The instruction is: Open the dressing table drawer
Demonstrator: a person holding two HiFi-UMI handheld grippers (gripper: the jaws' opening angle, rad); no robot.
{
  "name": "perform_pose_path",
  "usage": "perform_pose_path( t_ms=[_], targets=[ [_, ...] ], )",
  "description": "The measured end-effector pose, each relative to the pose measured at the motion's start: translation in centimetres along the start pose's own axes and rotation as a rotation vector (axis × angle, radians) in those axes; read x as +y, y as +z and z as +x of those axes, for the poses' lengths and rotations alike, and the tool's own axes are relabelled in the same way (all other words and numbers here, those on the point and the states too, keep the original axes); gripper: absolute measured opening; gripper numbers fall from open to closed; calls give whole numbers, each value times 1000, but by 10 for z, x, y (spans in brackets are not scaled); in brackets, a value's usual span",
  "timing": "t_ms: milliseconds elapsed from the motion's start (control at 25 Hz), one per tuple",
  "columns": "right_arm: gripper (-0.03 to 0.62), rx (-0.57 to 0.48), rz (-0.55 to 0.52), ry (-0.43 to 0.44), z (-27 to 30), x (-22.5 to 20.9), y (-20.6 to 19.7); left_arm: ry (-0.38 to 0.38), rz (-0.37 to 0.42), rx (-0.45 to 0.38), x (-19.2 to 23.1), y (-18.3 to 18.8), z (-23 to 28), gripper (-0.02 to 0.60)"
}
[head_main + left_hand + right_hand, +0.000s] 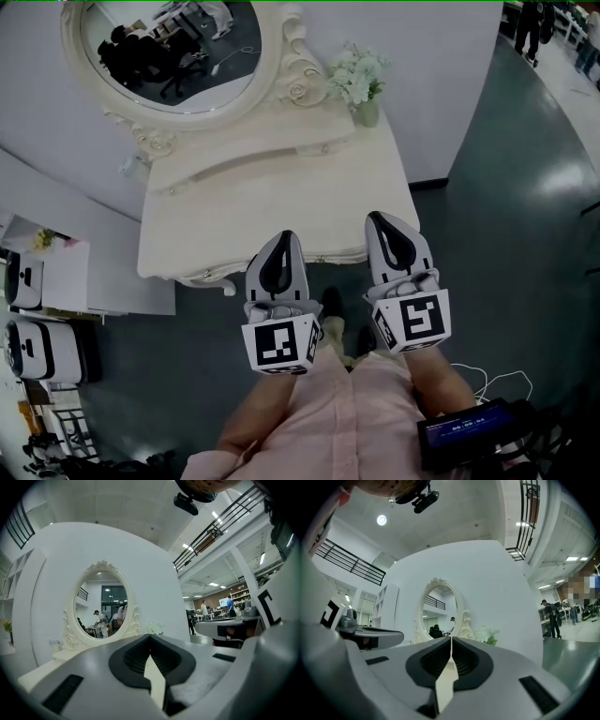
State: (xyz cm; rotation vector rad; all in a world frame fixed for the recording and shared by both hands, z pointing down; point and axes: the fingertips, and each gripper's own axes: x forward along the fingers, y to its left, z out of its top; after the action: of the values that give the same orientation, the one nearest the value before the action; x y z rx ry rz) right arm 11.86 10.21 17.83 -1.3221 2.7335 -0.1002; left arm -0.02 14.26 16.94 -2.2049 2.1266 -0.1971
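The cream dressing table (281, 197) stands against the white wall with its oval mirror (173, 52) and a vase of white flowers (359, 80). From above I see only the carved front edge (211, 275); the drawer front is hidden beneath the top. My left gripper (281, 236) and right gripper (380, 217) hover side by side over that front edge, pointing level at the table. Both are shut with nothing between the fingers. The mirror (101, 604) and flowers (156, 628) lie ahead in the left gripper view. The right gripper view also faces the mirror (440, 611) and flowers (486, 634).
A low white cabinet (66, 277) and white devices (28, 347) stand at the left. A black device with a lit screen (469, 431) and cables hang at my right hip. Dark floor stretches to the right of the table. People stand far off (551, 618).
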Motion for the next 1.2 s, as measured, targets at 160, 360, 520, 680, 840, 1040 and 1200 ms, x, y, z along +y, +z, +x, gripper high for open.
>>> perform_pose_path(
  t_ms=[160,360,520,680,840,1040,1200],
  targets=[
    [20,25,0,-9,17,-3,-12,-6,-19,13,9,-11,16,21],
    [20,58,0,-32,41,-8,-24,-21,-45,34,23,-23,41,21],
    [20,85,-6,-37,65,-8,-33,-29,-65,49,39,-34,62,21],
    [20,101,-11,-53,91,-8,-39,-47,-76,57,55,-40,85,21],
    [20,102,-28,-66,121,-6,-40,-63,-88,42,77,-41,111,21],
    [20,70,-56,-94,156,-7,-28,-86,-83,4,102,-32,141,21],
    [20,45,-77,-111,180,-3,-18,-111,-76,-29,118,-22,162,21]
  ],
)
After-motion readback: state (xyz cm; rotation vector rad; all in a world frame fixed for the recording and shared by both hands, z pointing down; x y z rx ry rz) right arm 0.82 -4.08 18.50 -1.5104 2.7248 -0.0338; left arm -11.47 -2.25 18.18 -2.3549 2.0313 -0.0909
